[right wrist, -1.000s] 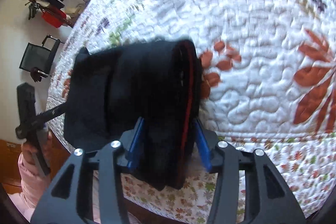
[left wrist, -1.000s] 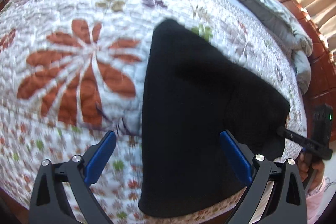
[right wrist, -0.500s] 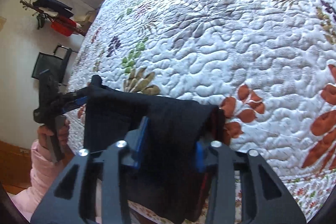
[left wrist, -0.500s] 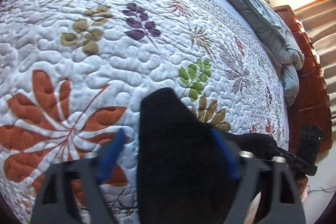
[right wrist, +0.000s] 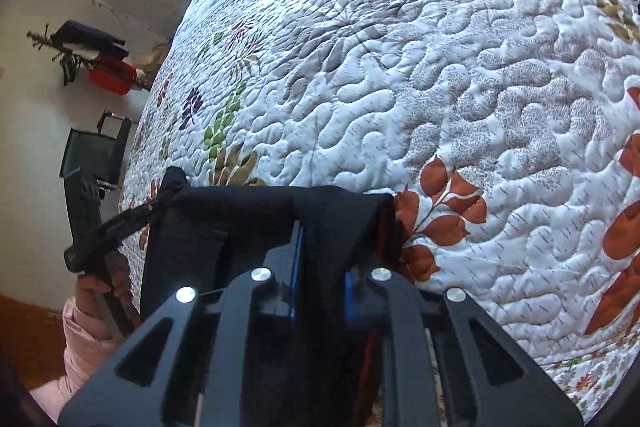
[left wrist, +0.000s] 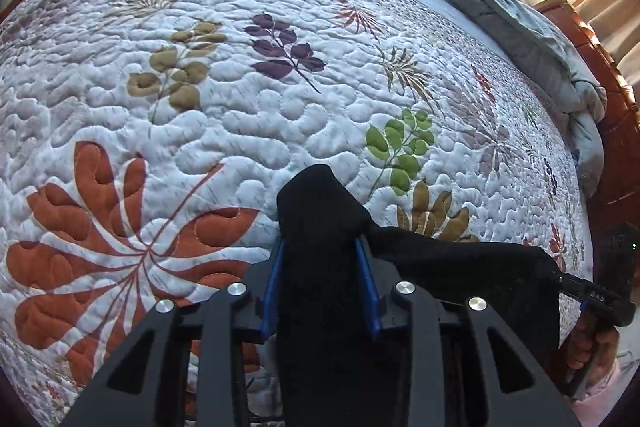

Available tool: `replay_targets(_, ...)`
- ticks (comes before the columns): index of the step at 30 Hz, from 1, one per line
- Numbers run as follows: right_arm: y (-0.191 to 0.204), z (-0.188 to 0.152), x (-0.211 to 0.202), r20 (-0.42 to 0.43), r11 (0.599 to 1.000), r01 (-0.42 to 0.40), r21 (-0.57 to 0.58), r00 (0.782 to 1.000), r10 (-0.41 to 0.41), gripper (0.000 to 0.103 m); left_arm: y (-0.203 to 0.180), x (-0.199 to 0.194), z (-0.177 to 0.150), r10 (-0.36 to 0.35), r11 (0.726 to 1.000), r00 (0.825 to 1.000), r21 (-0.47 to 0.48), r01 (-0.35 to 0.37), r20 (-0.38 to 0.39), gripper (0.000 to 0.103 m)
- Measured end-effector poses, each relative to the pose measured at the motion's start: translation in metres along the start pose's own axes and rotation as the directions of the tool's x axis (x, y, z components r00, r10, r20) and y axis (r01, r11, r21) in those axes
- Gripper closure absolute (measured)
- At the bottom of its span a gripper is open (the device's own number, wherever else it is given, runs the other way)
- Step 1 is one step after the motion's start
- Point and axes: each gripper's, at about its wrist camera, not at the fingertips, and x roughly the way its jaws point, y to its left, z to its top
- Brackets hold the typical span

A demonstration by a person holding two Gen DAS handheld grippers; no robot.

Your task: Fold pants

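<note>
The black pants [left wrist: 460, 267] hang bunched over the near edge of the floral quilt [left wrist: 240, 115], stretched between both grippers. My left gripper [left wrist: 320, 267] has a thick fold of black cloth filling the gap between its blue pads [left wrist: 275, 279], and its jaws are closing on it. My right gripper [right wrist: 322, 267] is closing too, its pads [right wrist: 296, 267] pressing a fold of the pants [right wrist: 224, 223] that shows a red trim [right wrist: 384, 227]. Each view shows the other gripper pinching the far corner: right gripper [left wrist: 592, 295], left gripper [right wrist: 108, 227].
A grey-blue duvet [left wrist: 520, 11] is heaped along the far side of the bed, beside a red-brown wooden headboard [left wrist: 616, 131]. Left of the bed stand a black chair [right wrist: 96, 147] and a rack with clothes [right wrist: 96, 55]. A hand in a pink sleeve [right wrist: 84, 327] holds the left gripper.
Both grippers' jaws have narrowed onto the pants. The cloth, flat and wide a second ago, is now gathered into a taut band between them, and more quilt shows ahead.
</note>
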Motion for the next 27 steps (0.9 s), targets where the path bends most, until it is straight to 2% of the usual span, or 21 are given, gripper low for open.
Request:
replay_targets(1,0.002,-0.001,-0.002,-0.002,1.0,0.004,-0.007,1.0,-0.004,0.087,0.0,-0.002,0.0,-0.002,1.0,1.0,0.0,0.002,0.0,0.066)
replay_targets(2,0.004,-0.002,-0.005,-0.002,1.0,0.006,-0.015,1.0,-0.006,0.082,-0.001,-0.007,0.0,-0.006,1.0,1.0,0.003,0.006,0.001,0.062)
replay_targets(3,0.007,-0.003,-0.009,0.001,1.0,0.004,-0.028,1.0,-0.004,0.071,-0.001,-0.012,-0.001,-0.008,1.0,1.0,0.002,0.008,0.003,0.059)
replay_targets(4,0.009,-0.006,-0.016,0.011,0.999,0.013,-0.04,1.0,-0.012,0.062,-0.001,-0.017,-0.003,-0.012,1.0,1.0,-0.001,0.012,0.0,0.049)
replay_targets(5,0.01,-0.01,-0.022,0.023,0.998,0.037,-0.041,0.999,-0.036,0.049,0.0,-0.024,-0.007,-0.019,1.0,1.0,-0.005,0.019,-0.008,0.038)
replay_targets(6,0.01,-0.014,-0.027,0.033,0.997,0.056,-0.047,0.998,-0.054,0.046,0.001,-0.028,-0.011,-0.028,1.0,1.0,-0.006,0.028,-0.007,0.036)
replay_targets(9,0.014,-0.035,-0.043,0.034,0.993,0.082,-0.083,0.996,-0.079,0.045,0.002,-0.044,-0.036,-0.065,0.998,0.998,-0.006,0.065,-0.018,0.029)
replay_targets(14,0.019,-0.082,-0.056,-0.001,0.991,0.065,-0.119,0.998,-0.066,0.045,-0.002,-0.054,-0.09,-0.097,0.995,0.993,0.01,0.098,-0.062,0.028)
replay_targets(17,0.021,-0.098,-0.059,-0.003,0.991,0.048,-0.122,0.999,-0.049,0.053,-0.007,-0.05,-0.114,-0.1,0.995,0.991,0.01,0.102,-0.092,0.028)
replay_targets(19,0.025,-0.103,-0.057,-0.009,0.991,0.026,-0.134,1.0,-0.028,0.055,-0.012,-0.047,-0.122,-0.097,0.995,0.99,0.017,0.099,-0.102,0.027)
replay_targets(20,0.027,-0.104,-0.056,-0.011,0.99,0.022,-0.141,1.0,-0.024,0.06,-0.015,-0.045,-0.125,-0.088,0.996,0.991,0.022,0.091,-0.101,0.026)
replay_targets(21,0.029,-0.105,-0.054,-0.015,0.989,0.019,-0.147,1.0,-0.021,0.068,-0.016,-0.045,-0.126,-0.083,0.996,0.992,0.026,0.086,-0.098,0.026)
replay_targets(24,0.037,-0.105,-0.049,-0.023,0.983,-0.013,-0.184,1.0,0.008,0.082,-0.018,-0.046,-0.125,-0.086,0.996,0.992,0.013,0.088,-0.095,0.026)
replay_targets(27,0.038,-0.103,-0.045,-0.035,0.985,-0.039,-0.167,0.999,0.034,0.08,-0.023,-0.046,-0.124,-0.075,0.997,0.992,0.027,0.078,-0.099,0.026)
